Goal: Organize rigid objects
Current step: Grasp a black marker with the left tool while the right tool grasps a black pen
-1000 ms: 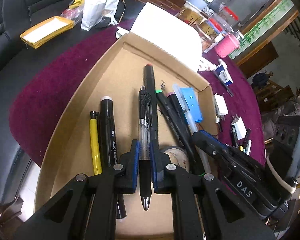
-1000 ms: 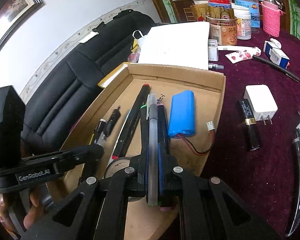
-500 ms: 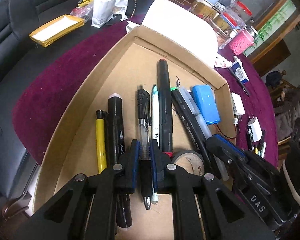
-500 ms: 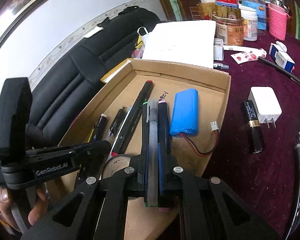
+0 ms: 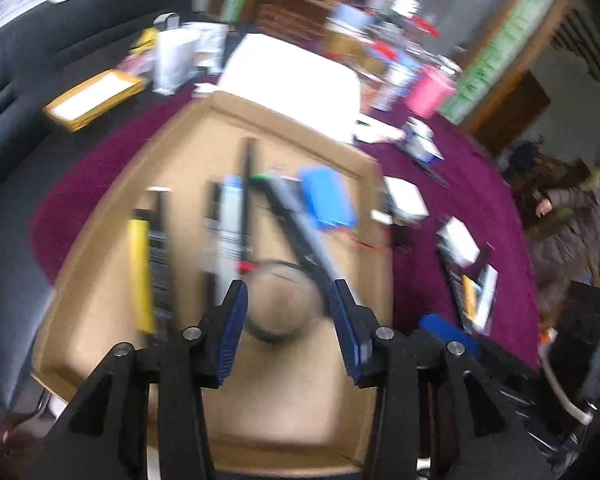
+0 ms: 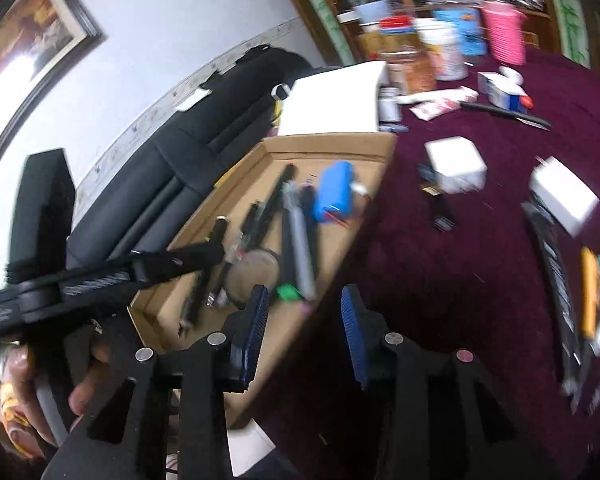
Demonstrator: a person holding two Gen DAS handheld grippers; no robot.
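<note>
Pens [image 5: 236, 224] in box [image 5: 100, 280], clear of spread jaws.

**Motion blur across both views**

Your left wrist view is smeared: the pens [image 5: 236, 224] in the box [image 5: 100, 240] run together, and the tape roll [image 5: 280, 300] is a grey ring. The shelf clutter [image 5: 380, 8] is unreadable. On the right view, the far-right items [image 6: 588, 280] streak toward the frame edge, and your hand [image 6: 40, 392] is partly cut off.

Pens [image 5: 236, 224] lie in the box [image 5: 100, 240]; battery [image 5: 328, 200] at their right.
</note>
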